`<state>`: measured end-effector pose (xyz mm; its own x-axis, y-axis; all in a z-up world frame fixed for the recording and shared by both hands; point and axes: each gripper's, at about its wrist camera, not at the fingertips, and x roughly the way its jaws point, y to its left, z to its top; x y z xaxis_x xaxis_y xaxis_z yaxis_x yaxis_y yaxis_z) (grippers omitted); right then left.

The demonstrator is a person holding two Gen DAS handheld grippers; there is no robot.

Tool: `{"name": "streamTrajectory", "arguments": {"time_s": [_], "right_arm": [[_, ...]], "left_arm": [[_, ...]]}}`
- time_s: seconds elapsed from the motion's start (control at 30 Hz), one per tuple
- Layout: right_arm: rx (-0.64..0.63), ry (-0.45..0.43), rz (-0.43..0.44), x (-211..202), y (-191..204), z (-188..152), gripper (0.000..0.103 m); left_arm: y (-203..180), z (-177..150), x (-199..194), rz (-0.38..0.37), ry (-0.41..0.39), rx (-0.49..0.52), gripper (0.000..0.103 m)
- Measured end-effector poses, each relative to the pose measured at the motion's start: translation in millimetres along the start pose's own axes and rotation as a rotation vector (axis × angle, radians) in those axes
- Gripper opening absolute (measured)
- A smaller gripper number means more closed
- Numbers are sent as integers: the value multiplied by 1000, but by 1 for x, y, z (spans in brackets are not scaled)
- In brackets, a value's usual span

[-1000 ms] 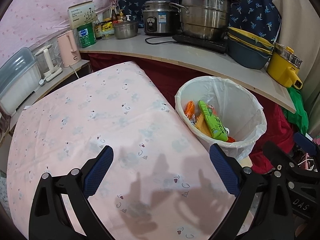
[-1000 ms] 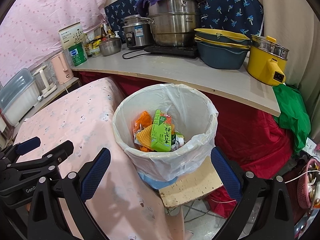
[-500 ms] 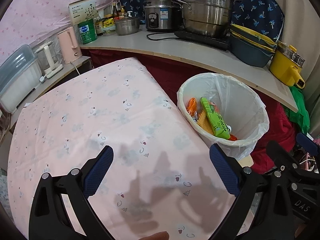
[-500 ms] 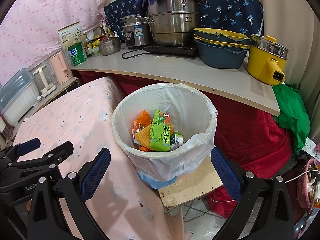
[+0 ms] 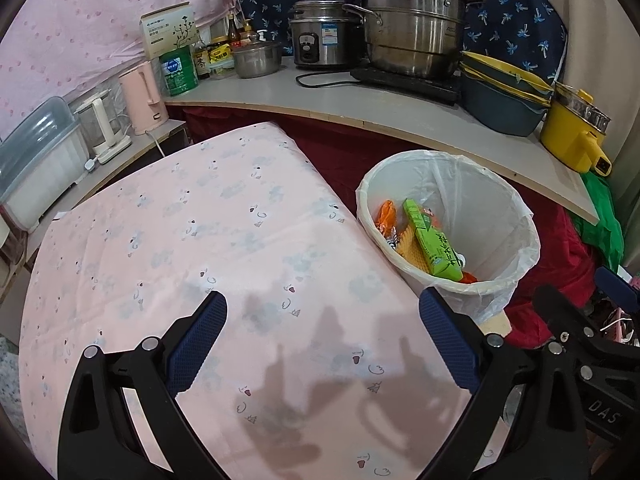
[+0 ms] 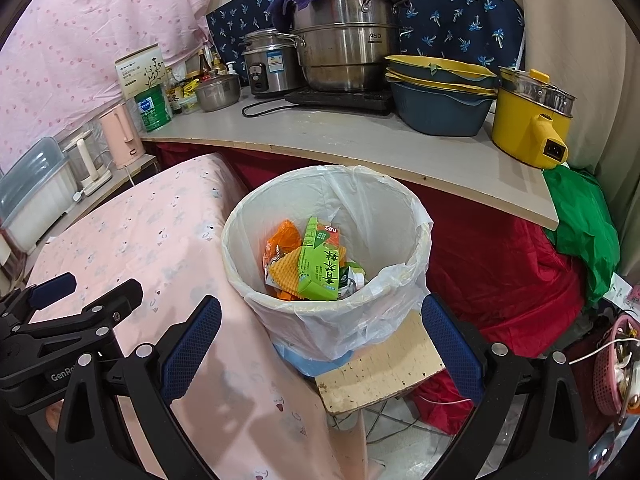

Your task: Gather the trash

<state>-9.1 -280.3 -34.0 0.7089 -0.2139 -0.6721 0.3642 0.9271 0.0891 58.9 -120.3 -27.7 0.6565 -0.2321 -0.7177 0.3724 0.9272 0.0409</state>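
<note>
A white-lined trash bin stands beside the pink-clothed table. Inside it lie a green drink carton, an orange wrapper and other scraps. My left gripper is open and empty above the table's near part. My right gripper is open and empty, just in front of the bin. No loose trash shows on the pink cloth.
A grey counter behind the bin holds steel pots, stacked basins, a yellow pot, a green tin and bottles. A pink kettle and a plastic box stand at left. The bin rests on a wooden board. Red and green cloths hang at right.
The left gripper has drawn back a little and tilted, so the table and bin sit slightly lower in its view. The right gripper has barely moved. Both stay open.
</note>
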Motion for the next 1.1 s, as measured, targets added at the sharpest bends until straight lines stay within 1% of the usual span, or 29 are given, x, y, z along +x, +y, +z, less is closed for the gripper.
{"name": "streamTrajectory", "arguments": {"time_s": [0.2,0.43,1.1], "right_arm": [[-1,1,0,1,-1,1,97],[-1,1,1,1,0,1,97],[-2,1,1,0,0,0,97]], "left_arm": [[-2,0,1,-18,2,15,92],[-1,1,0,-11,-10,10,92],[0,-2,3,-7,0,0,92]]}}
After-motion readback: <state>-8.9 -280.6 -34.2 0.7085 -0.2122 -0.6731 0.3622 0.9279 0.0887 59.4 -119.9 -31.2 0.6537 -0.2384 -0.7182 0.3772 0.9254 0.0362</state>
